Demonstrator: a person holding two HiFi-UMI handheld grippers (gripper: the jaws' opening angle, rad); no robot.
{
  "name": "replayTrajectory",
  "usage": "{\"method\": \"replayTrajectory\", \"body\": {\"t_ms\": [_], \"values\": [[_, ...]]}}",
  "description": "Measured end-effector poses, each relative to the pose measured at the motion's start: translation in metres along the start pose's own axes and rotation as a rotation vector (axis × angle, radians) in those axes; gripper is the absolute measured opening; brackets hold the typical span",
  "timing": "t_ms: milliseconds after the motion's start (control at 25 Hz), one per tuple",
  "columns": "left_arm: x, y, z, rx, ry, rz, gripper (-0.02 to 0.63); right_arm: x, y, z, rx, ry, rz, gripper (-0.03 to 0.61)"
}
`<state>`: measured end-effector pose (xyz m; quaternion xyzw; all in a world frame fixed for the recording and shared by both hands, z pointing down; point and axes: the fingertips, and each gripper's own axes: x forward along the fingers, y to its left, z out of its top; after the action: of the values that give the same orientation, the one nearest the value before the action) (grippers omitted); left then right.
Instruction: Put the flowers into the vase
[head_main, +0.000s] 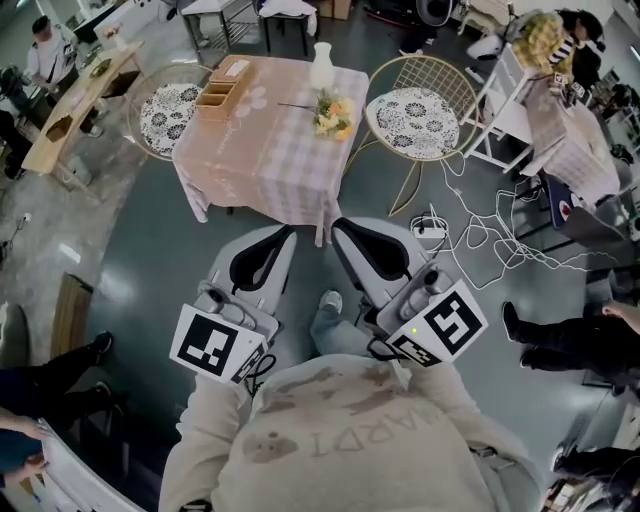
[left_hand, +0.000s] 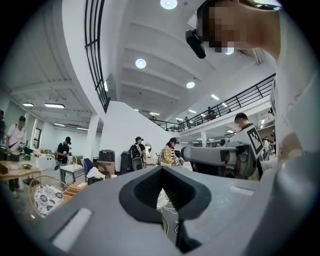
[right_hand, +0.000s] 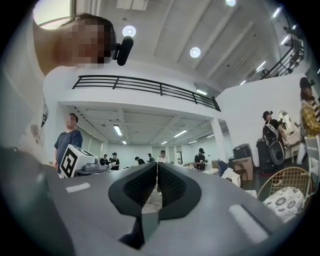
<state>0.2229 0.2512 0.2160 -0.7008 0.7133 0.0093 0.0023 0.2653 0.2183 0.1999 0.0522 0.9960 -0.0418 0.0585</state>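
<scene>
From the head view, the bench (head_main: 250, 160) stands well apart from the person. The white vase (head_main: 320, 66) is upright at its far edge, and the flowers (head_main: 333, 115) lie just in front of it, toward the right edge. The left tool (head_main: 262, 255) and right tool (head_main: 370, 250) are held close to the body.

In the left gripper view, the left tool (left_hand: 161, 172) is clenched at the tips, with nothing between them.

In the right gripper view, the right tool (right_hand: 157, 170) is likewise clenched and empty.

The likely risks are that closed jaws could shove the flowers off the right edge, and a nudge with the stems could topple the vase. The cables (head_main: 480, 235) on the floor could also catch a foot.
</scene>
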Motion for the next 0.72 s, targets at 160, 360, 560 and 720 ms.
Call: {"method": "replayTrajectory", "body": {"t_ms": [160,360,560,720], "values": [[0.031,0.025,0.003,-0.006,0.003,0.006,0.000,0.022,-0.032,0.000,0.011,0.004,0.012,0.031],[0.071,0.052,0.003,-0.001,0.011,0.014,0.000,0.047,-0.075,-0.001,0.035,-0.001,0.022,0.031],[0.114,0.072,0.007,0.017,0.012,0.011,0.000,0.065,-0.117,-0.001,0.040,-0.012,0.035,0.032],[0.134,0.086,0.001,0.023,0.012,0.030,0.000,0.077,-0.140,-0.009,0.051,-0.020,0.048,0.031]]}}
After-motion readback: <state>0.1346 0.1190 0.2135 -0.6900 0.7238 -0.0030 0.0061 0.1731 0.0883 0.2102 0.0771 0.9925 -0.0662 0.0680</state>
